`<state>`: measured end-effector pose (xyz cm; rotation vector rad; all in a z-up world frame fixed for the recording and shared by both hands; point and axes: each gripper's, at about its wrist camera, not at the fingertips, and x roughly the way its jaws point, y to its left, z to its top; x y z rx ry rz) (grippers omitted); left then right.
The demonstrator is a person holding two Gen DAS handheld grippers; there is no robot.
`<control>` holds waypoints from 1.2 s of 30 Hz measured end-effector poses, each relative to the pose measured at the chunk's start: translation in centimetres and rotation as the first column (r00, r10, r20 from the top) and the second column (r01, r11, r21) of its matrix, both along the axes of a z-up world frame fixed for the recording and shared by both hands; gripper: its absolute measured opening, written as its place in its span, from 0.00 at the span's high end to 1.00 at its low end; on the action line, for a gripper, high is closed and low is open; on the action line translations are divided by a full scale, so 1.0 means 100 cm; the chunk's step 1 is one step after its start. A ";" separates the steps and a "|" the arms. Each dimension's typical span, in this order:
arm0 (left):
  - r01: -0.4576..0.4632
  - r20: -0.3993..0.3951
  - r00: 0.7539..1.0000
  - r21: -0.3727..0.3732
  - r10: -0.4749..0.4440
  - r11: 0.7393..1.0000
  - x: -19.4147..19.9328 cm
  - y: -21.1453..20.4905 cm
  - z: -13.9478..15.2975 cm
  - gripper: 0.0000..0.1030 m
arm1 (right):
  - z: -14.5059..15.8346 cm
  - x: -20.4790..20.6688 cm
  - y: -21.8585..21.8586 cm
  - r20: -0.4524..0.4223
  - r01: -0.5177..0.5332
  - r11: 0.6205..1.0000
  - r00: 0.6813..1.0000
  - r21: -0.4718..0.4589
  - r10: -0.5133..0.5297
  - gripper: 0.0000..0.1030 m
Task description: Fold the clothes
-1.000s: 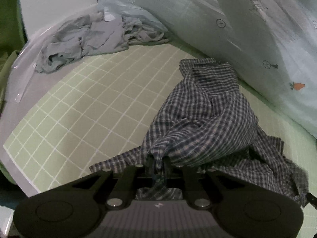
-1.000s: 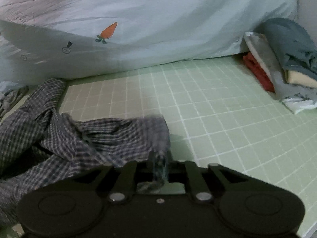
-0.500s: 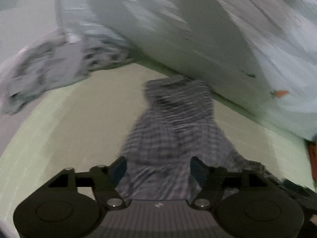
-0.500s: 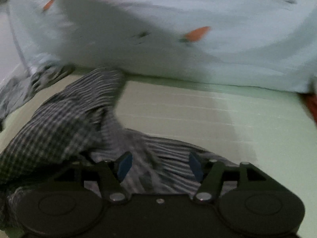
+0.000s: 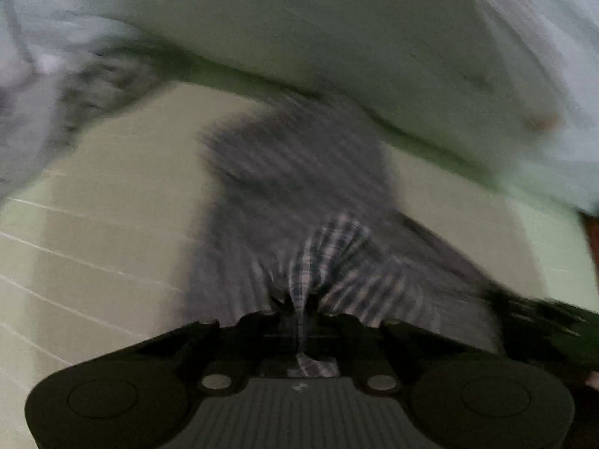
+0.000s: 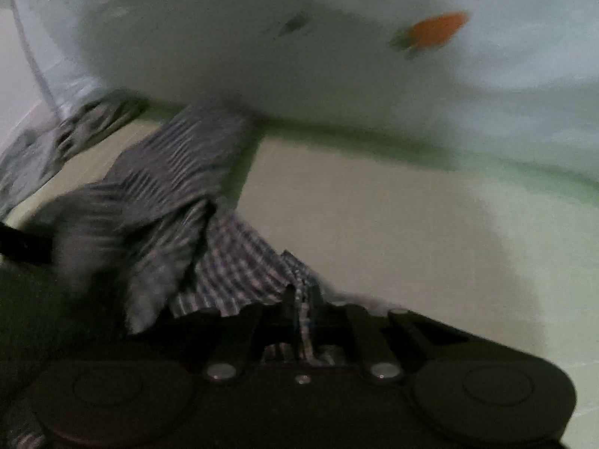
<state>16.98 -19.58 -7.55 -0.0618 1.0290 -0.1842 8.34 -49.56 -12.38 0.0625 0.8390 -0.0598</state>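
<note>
I am clamping the checked shirt (image 5: 299,194) in my left gripper (image 5: 297,305) and right gripper (image 6: 301,299) (both blurred); its length is trailing ahead toward the pale quilt (image 6: 299,56).

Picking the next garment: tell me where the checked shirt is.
The checked shirt lies on the green grid mat, below the pale quilt, pinched by both grippers' jaws.
</note>
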 end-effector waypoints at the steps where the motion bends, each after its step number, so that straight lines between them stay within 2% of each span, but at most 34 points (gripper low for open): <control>1: -0.061 0.032 0.998 0.021 0.060 0.998 0.005 0.017 0.007 0.97 | 0.007 0.000 -0.009 0.021 0.023 0.999 1.000 -0.023 -0.022 0.95; 2: -0.130 0.068 0.990 0.042 0.127 0.991 0.011 0.036 0.016 0.97 | 0.017 -0.001 -0.021 0.050 0.053 0.997 0.997 -0.052 -0.050 0.95; 4: -0.268 0.144 0.956 0.076 0.255 0.960 0.022 0.073 0.033 0.97 | 0.034 -0.004 -0.047 0.101 0.127 0.985 0.988 -0.120 -0.115 0.95; 6: -0.341 0.151 0.932 0.067 0.329 0.937 0.026 0.095 0.033 0.97 | 0.049 -0.009 -0.071 0.150 0.212 0.960 0.971 -0.181 -0.186 0.95; 8: -0.403 0.144 0.908 0.053 0.393 0.913 0.029 0.113 0.031 0.97 | 0.060 -0.014 -0.099 0.190 0.318 0.923 0.941 -0.218 -0.280 0.95; 10: -0.464 0.137 0.880 0.039 0.455 0.885 0.032 0.132 0.029 0.96 | 0.064 -0.022 -0.125 0.194 0.406 0.898 0.907 -0.173 -0.373 0.95; 11: -0.493 0.134 0.864 0.032 0.485 0.869 0.034 0.141 0.028 0.93 | 0.063 -0.026 -0.134 0.186 0.442 0.886 0.891 -0.139 -0.415 0.94; 12: -0.522 0.129 0.847 0.025 0.515 0.852 0.035 0.150 0.026 0.89 | 0.061 -0.029 -0.134 0.169 0.445 0.884 0.891 -0.141 -0.422 0.91; 13: -0.525 0.120 0.847 0.031 0.518 0.851 0.036 0.151 0.024 0.85 | 0.058 -0.032 -0.135 0.152 0.449 0.882 0.891 -0.143 -0.428 0.88; 15: -0.495 0.098 0.867 0.051 0.489 0.867 0.030 0.135 0.017 0.74 | 0.054 -0.039 -0.131 0.137 0.443 0.885 0.894 -0.141 -0.426 0.60; 16: -0.480 0.085 0.876 0.048 0.476 0.876 0.025 0.128 0.014 0.64 | 0.051 -0.043 -0.128 0.135 0.436 0.889 0.898 -0.138 -0.419 0.53; 17: -0.466 0.067 0.884 0.038 0.463 0.884 0.016 0.122 0.013 0.51 | 0.049 -0.047 -0.125 0.132 0.430 0.893 0.901 -0.131 -0.414 0.38; 18: -0.452 0.043 0.892 0.020 0.451 0.892 0.007 0.116 0.010 0.46 | 0.047 -0.050 -0.126 0.125 0.430 0.897 0.900 -0.101 -0.418 0.31; 19: -0.435 0.017 0.900 0.004 0.435 0.900 -0.002 0.109 0.007 0.40 | 0.044 -0.054 -0.128 0.115 0.443 0.894 0.893 -0.069 -0.434 0.30; 23: -0.360 -0.099 0.930 -0.041 0.355 0.932 -0.039 0.081 -0.006 0.36 | 0.028 -0.063 -0.140 0.047 0.498 0.867 0.865 0.029 -0.499 0.29; 28: -0.234 -0.243 0.947 -0.074 0.210 0.969 -0.066 0.043 -0.037 0.35 | 0.001 -0.067 -0.151 -0.039 0.514 0.857 0.858 0.049 -0.512 0.30; 31: -0.152 -0.291 0.949 -0.077 0.123 0.985 -0.071 0.021 -0.051 0.36 | -0.013 -0.068 -0.151 -0.081 0.498 0.866 0.866 0.043 -0.493 0.41; 33: -0.133 -0.291 0.951 -0.077 0.105 0.988 -0.070 0.013 -0.055 0.41 | -0.018 -0.068 -0.150 -0.101 0.480 0.876 0.875 0.046 -0.474 0.58; 35: -0.134 -0.281 0.953 -0.074 0.108 0.988 -0.065 0.010 -0.057 0.53 | -0.023 -0.068 -0.147 -0.109 0.468 0.883 0.880 0.043 -0.461 0.61; 36: -0.136 -0.272 0.956 -0.065 0.113 0.989 -0.060 0.009 -0.058 0.55 | -0.025 -0.068 -0.146 -0.112 0.464 0.885 0.882 0.040 -0.457 0.63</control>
